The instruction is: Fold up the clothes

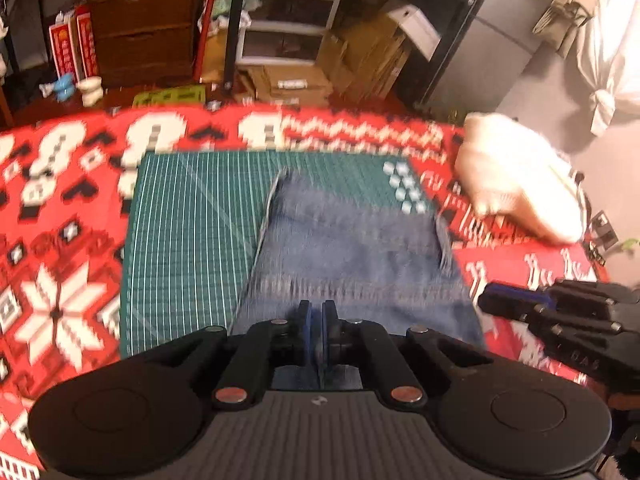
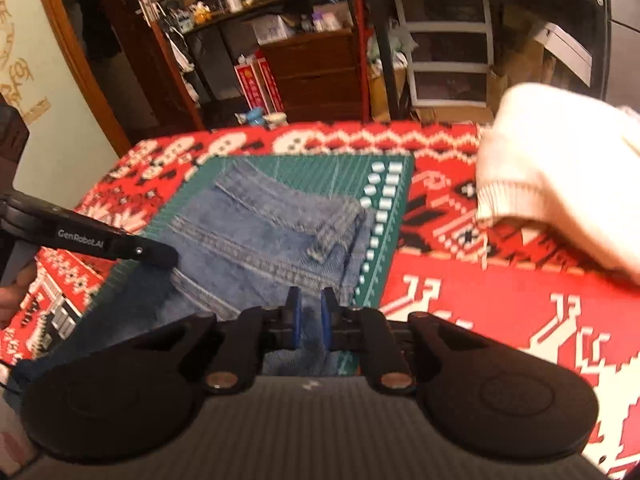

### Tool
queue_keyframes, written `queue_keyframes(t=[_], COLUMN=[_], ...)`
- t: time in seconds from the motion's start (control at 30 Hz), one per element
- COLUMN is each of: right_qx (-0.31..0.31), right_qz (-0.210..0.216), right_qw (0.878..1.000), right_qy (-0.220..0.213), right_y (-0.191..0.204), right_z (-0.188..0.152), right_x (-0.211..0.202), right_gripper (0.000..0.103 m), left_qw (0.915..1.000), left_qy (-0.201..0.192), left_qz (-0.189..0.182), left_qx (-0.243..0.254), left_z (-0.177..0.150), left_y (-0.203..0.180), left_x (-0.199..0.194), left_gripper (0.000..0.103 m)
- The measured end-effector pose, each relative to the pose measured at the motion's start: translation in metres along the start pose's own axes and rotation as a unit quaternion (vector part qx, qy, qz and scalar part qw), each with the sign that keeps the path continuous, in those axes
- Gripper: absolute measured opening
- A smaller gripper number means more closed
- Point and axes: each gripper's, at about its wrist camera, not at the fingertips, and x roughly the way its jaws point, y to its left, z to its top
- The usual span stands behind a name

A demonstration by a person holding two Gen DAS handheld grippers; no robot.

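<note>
Cluttered shelving, a wooden chest of drawers (image 2: 316, 76) and a white plastic drawer unit (image 2: 444, 44) are seen behind the work surface, with cardboard boxes (image 1: 288, 84) stacked on the floor. A red patterned cloth (image 1: 60, 240) with white and black motifs is spread over the table, and a green cutting mat (image 1: 192, 232) with a white grid is laid upon it.

Blue jeans (image 2: 260, 244) are spread on the mat, folded over, with a seamed edge and a belt loop turned up toward the far right corner of the mat. A cream knitted garment (image 2: 560, 176) is heaped on the red cloth to the right of the mat, well apart from the jeans.

The left gripper (image 1: 317, 312) is held low over the near part of the denim. Its blue-padded fingers (image 1: 305, 328) are brought nearly together, with only a thin slit between them; the left-wrist view is blurred, so it cannot be told whether fabric is pinched there.

The right gripper (image 2: 308, 312) is positioned over the near right edge of the jeans, close to the mat's border. A narrow gap is kept between its blue pads (image 2: 295, 320), and denim is seen through that gap; whether anything is clamped cannot be told. In the right-wrist view the left tool is seen reaching in from the left above the jeans.
</note>
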Motion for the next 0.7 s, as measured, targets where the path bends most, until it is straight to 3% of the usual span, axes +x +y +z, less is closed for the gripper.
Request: queue_keyframes(t=[0.2,0.43,0.7], right_qx=[-0.004,0.007,0.023], right_qz=[0.001,-0.008,-0.001], right_qw=[1.000,1.000,0.999], right_qy=[0.010,0.028,0.029], right_y=[0.001,-0.006,-0.014], right_z=[0.018,0.013,0.011], right_x=[0.014,0.037,0.041], right_gripper=[0.011,0.011,0.012], left_qw=[0.9998,0.9988,0.9996], left_qy=[0.007,0.035,0.024], left_qz=[0.008,0.017,-0.003], left_qx=[0.014,0.028,0.013], left_z=[0.023,0.031,0.043], left_y=[-0.003,-0.004,-0.008], left_x=[0.021,0.058,0.057], left_gripper=[0.004,0.003,0.003])
